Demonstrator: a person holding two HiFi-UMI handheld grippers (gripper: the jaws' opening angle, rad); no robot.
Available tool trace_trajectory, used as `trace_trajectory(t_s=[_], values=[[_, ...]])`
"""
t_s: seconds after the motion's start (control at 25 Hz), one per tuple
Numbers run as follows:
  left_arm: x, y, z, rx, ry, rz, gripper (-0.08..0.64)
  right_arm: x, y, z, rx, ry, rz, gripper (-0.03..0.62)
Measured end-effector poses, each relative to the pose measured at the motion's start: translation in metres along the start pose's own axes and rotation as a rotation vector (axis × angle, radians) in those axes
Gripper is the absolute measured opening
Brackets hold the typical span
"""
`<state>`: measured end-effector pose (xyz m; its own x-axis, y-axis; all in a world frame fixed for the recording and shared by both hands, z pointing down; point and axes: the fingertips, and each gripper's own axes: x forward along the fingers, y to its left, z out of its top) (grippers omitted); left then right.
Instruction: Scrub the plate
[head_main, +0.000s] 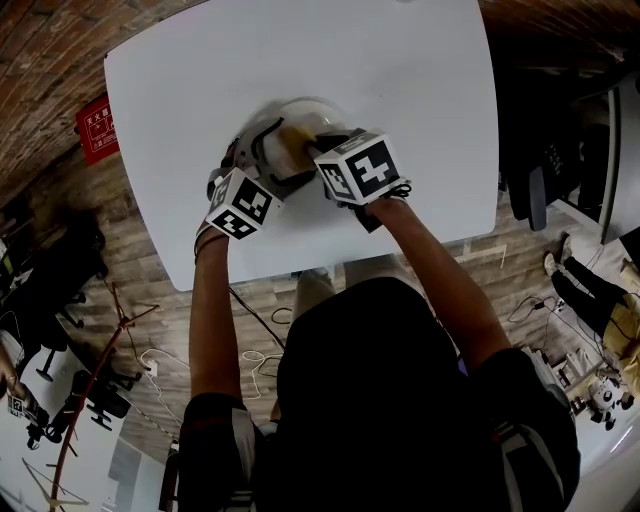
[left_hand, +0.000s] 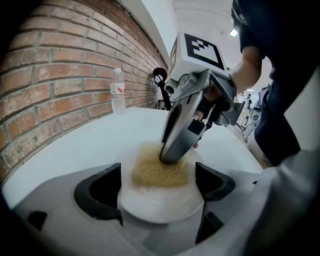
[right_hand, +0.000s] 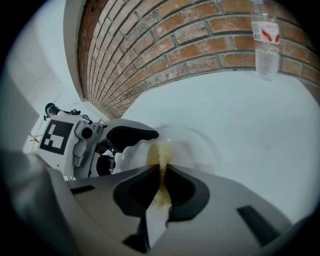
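A white plate (head_main: 312, 110) lies on the white table (head_main: 410, 70). In the left gripper view the plate (left_hand: 160, 207) sits between the black pads of my left gripper (left_hand: 157, 186), which is shut on its near rim. A yellow sponge (left_hand: 155, 170) rests flat on the plate. My right gripper (left_hand: 172, 154) presses down on it from above. In the right gripper view the sponge (right_hand: 161, 160) shows as a thin yellow strip pinched between the pads of my right gripper (right_hand: 162, 186), with the plate (right_hand: 200, 147) beyond. In the head view both grippers meet over the plate.
A clear plastic water bottle (left_hand: 118, 91) stands on the table by the brick wall (left_hand: 55, 75); the same bottle (right_hand: 265, 40) shows in the right gripper view. On the floor beside the table lies a red sign (head_main: 97, 128). Cables and chairs surround the table.
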<state>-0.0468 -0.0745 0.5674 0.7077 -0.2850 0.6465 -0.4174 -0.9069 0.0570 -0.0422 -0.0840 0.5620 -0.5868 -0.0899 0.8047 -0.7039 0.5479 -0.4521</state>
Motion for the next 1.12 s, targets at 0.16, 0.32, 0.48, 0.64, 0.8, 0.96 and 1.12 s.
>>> trace_trajectory(t_s=[0.16,0.32,0.48,0.64,0.8,0.96,1.12], values=[[0.001,0.000,0.001,0.001,0.001,0.000,0.443,-0.006,-0.009,0.001,0.018,-0.011,-0.012,0.043],[0.000,0.000,0.001,0.000,0.002,0.000,0.443,-0.012,-0.017,0.000,0.029,-0.012,-0.028,0.043],[0.000,0.000,0.000,0.000,0.004,0.001,0.443,-0.017,-0.024,0.001,0.034,-0.014,-0.040,0.043],[0.000,0.001,0.000,0.000,0.005,0.003,0.443,-0.023,-0.033,0.000,0.052,-0.022,-0.050,0.043],[0.001,0.001,0.002,0.000,0.007,0.004,0.443,-0.031,-0.041,-0.003,0.057,-0.022,-0.065,0.043],[0.001,0.001,0.001,-0.001,0.008,0.000,0.443,-0.036,-0.047,-0.005,0.047,-0.019,-0.085,0.043],[0.000,0.001,0.000,0.000,0.010,0.001,0.443,-0.040,-0.050,-0.007,0.047,-0.021,-0.092,0.043]])
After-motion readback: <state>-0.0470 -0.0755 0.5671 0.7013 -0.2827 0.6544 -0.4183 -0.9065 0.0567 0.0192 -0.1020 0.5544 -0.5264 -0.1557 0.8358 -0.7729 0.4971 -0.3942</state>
